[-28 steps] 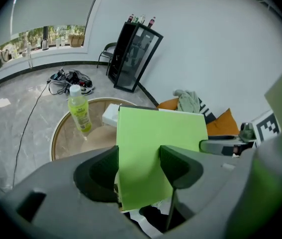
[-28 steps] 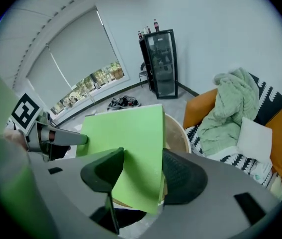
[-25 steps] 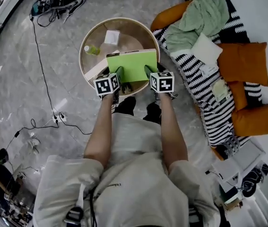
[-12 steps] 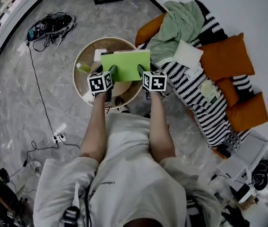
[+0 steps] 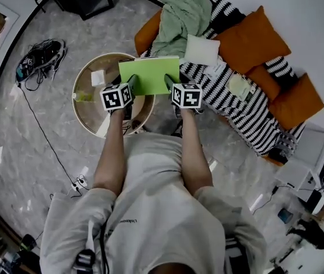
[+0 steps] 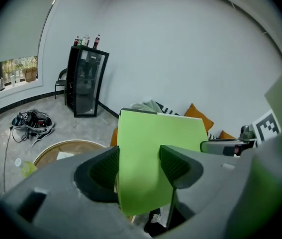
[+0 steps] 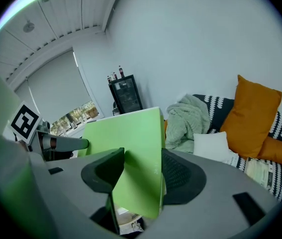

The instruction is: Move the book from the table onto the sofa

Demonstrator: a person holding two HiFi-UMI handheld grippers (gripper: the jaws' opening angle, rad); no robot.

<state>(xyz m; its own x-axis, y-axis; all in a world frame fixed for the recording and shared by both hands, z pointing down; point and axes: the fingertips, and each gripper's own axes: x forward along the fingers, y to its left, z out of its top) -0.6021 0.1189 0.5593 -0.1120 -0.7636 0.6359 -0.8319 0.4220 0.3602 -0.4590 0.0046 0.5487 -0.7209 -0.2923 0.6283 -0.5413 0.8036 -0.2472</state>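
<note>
A bright green book (image 5: 150, 75) is held in the air between both grippers, over the right rim of the round wooden table (image 5: 87, 116) and the floor beside the sofa (image 5: 247, 110). My left gripper (image 5: 132, 85) is shut on the book's left edge, and in the left gripper view the green book (image 6: 153, 158) stands between the jaws of that left gripper (image 6: 140, 167). My right gripper (image 5: 168, 83) is shut on the right edge; in the right gripper view the book (image 7: 131, 148) fills the gap of the right gripper (image 7: 143, 176).
The sofa carries a striped throw, a green blanket (image 5: 182, 16), a white cushion (image 5: 202, 50), orange pillows (image 5: 253, 39) and papers (image 5: 239, 87). A small bottle (image 5: 83, 96) and a white card (image 5: 98, 77) stay on the table. Cables (image 5: 39, 59) lie on the floor at left; a black cabinet (image 6: 85, 81) stands by the wall.
The book has left the table between both grippers and travelled right, toward the sofa. The head view has swung so the sofa sits nearer the centre.
</note>
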